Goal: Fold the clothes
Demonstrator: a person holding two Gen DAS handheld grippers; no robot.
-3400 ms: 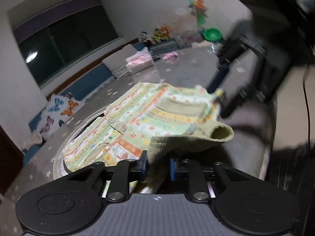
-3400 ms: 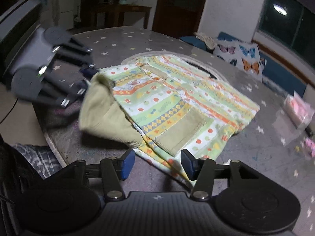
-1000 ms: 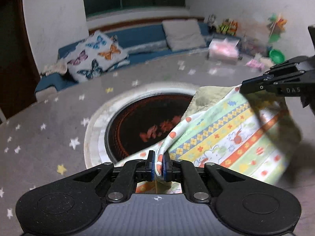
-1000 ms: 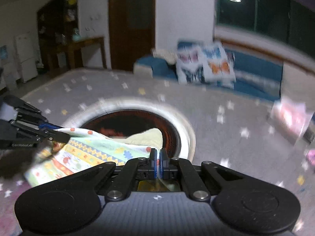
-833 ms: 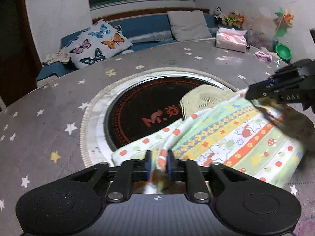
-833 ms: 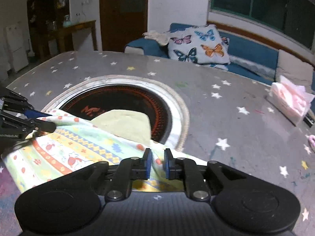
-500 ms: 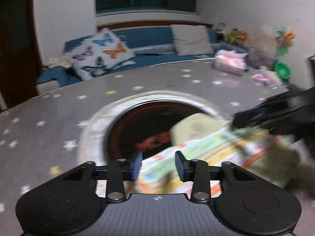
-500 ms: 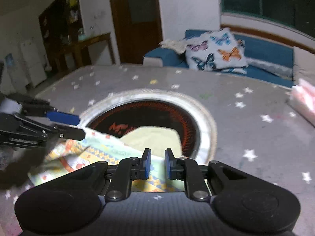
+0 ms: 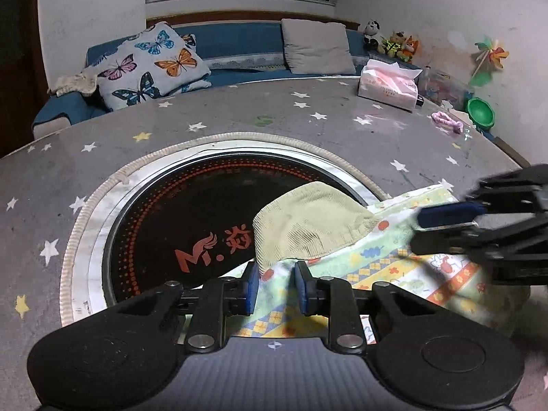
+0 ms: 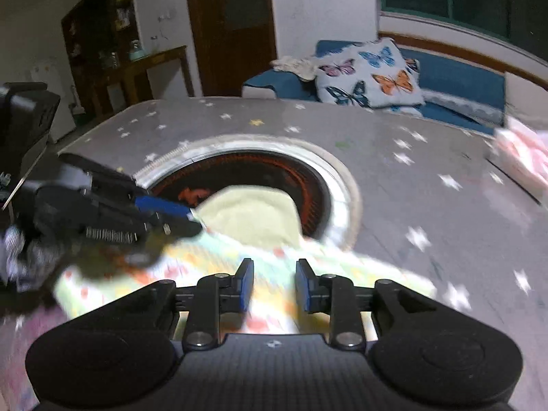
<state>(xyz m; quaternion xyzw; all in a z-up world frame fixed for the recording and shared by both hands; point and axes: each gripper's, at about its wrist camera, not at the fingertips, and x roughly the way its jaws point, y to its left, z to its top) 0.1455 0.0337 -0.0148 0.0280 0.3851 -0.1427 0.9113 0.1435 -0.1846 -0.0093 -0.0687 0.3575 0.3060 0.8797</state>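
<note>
A folded child's garment [image 9: 404, 267] with a colourful striped print lies on the grey star-patterned table [image 9: 239, 116]. Its olive ribbed hood [image 9: 308, 226] rests over the black round hob. My left gripper [image 9: 274, 286] is open just above the garment's near edge, holding nothing. My right gripper [image 10: 274, 284] is open above the same garment [image 10: 191, 267], empty; the hood [image 10: 250, 215] lies ahead of it. The right gripper also shows at the right of the left wrist view [image 9: 479, 226], and the left gripper at the left of the right wrist view [image 10: 113, 212].
A black round hob [image 9: 185, 226] with a metal rim sits in the table's middle. A pink tissue pack [image 9: 388, 84], a pink hair tie [image 9: 447, 121] and a green bowl [image 9: 481, 113] lie at the far right. A blue sofa with a butterfly cushion [image 9: 150, 65] stands behind.
Both grippers held the garment's edge lifted, lowered it onto the table, then opened and let go. The garment now lies folded with the hood on the hob.
</note>
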